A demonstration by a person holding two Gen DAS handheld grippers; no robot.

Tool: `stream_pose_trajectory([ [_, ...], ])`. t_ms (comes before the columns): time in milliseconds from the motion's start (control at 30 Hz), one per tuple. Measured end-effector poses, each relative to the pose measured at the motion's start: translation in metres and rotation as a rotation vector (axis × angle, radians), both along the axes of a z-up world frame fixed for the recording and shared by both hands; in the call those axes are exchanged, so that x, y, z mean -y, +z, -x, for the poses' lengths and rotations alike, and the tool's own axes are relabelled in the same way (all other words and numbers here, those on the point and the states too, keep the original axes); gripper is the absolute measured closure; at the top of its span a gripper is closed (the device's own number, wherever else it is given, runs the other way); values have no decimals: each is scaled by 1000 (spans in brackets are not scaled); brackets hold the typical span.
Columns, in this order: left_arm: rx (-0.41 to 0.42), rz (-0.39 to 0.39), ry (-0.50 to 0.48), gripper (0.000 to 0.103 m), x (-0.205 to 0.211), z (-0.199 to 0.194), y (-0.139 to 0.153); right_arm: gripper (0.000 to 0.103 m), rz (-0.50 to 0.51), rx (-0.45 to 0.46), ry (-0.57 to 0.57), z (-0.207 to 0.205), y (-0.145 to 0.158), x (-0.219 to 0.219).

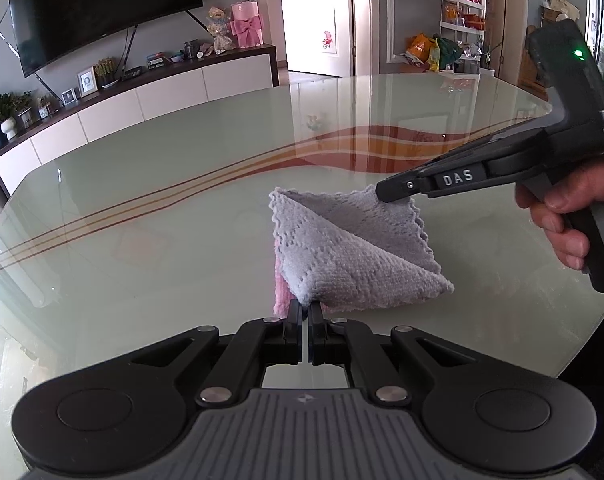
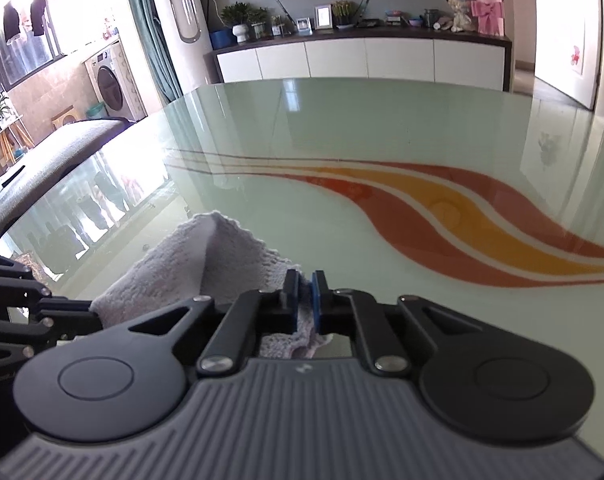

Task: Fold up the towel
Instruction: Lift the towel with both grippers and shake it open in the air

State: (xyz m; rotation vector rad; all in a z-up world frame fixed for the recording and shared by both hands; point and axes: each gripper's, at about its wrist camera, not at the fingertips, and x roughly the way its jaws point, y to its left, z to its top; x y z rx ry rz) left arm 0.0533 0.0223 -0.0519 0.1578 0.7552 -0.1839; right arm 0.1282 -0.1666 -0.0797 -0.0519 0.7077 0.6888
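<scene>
A small lilac-grey towel (image 1: pixel 342 248) with a pink underside lies partly folded on the glass table (image 1: pixel 162 208), raised into a tent shape. My left gripper (image 1: pixel 305 308) is shut on its near corner. In the left wrist view the right gripper (image 1: pixel 394 194), held by a hand (image 1: pixel 558 216), pinches the far right corner of the towel. In the right wrist view my right gripper (image 2: pixel 305 280) is shut on the towel (image 2: pixel 190 264), whose cloth bunches between the blue pads. The left gripper's linkage (image 2: pixel 18 312) shows at the left edge.
The pale green glass table (image 2: pixel 382 152) carries red and orange wave stripes (image 2: pixel 482 224) to the right of the towel. Beyond the far edge stand a white TV cabinet (image 1: pixel 142 100) and a doorway (image 1: pixel 314 20). A grey sofa (image 2: pixel 54 152) lies past the left edge.
</scene>
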Motion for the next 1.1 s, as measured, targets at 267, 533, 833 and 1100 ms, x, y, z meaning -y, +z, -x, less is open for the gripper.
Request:
stream_pose_trajectory([
  [267,63,8,41,101,-14,-2,21,98,-47,99,-25,15,36,13],
  [533,152,-2,84,101,-26,-7,54,98,-83,203,-62,19,73,27],
  [833,227,-8,83,101,-21,-6,83,98,-103,273,-105,26,95,40],
  [1100,284,-2,67,101,-17,-10,109,98,-116,337,-129,35,113,53],
])
